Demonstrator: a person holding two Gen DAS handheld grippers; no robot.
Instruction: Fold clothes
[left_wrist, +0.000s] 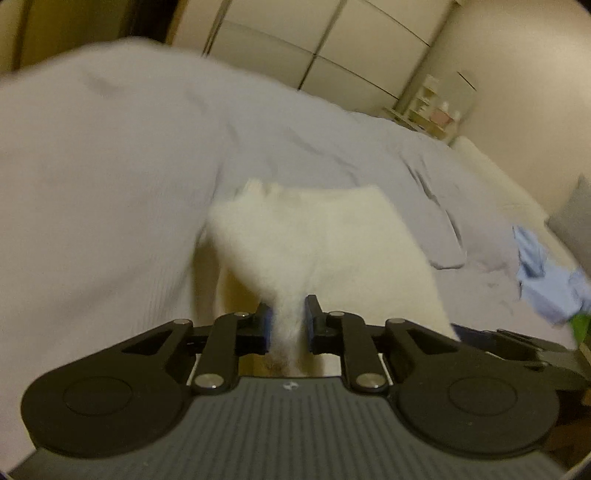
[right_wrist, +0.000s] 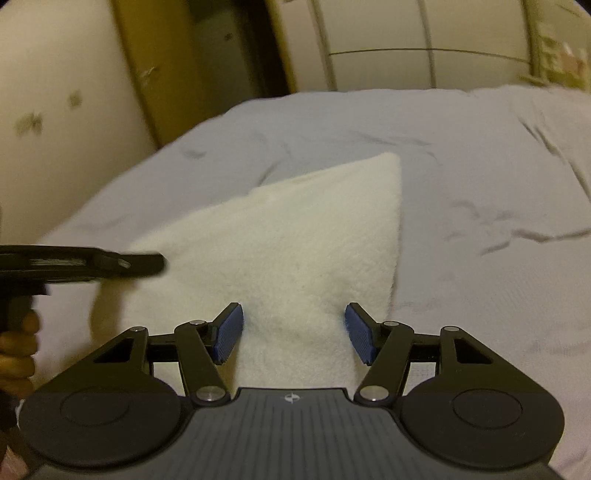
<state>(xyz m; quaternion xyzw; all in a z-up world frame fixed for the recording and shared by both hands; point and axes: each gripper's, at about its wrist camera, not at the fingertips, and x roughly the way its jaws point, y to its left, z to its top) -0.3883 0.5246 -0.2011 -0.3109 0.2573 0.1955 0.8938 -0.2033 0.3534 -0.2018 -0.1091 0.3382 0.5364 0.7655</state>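
Note:
A fluffy white cloth (left_wrist: 325, 243) lies on the pale lilac bed sheet (left_wrist: 110, 177). My left gripper (left_wrist: 288, 325) is shut on a bunched edge of the cloth, which is pinched between its blue pads. In the right wrist view the same white cloth (right_wrist: 280, 236) spreads out as a triangle on the bed sheet (right_wrist: 461, 166). My right gripper (right_wrist: 293, 332) is open, its blue pads either side of the cloth's near edge. The left gripper's black body (right_wrist: 85, 264) shows at the left edge, held by a hand.
A light blue garment (left_wrist: 546, 273) lies bunched at the bed's right side beside a green item (left_wrist: 581, 325). White wardrobe doors (left_wrist: 325, 40) stand behind the bed. A small shelf (left_wrist: 432, 107) stands in the far corner.

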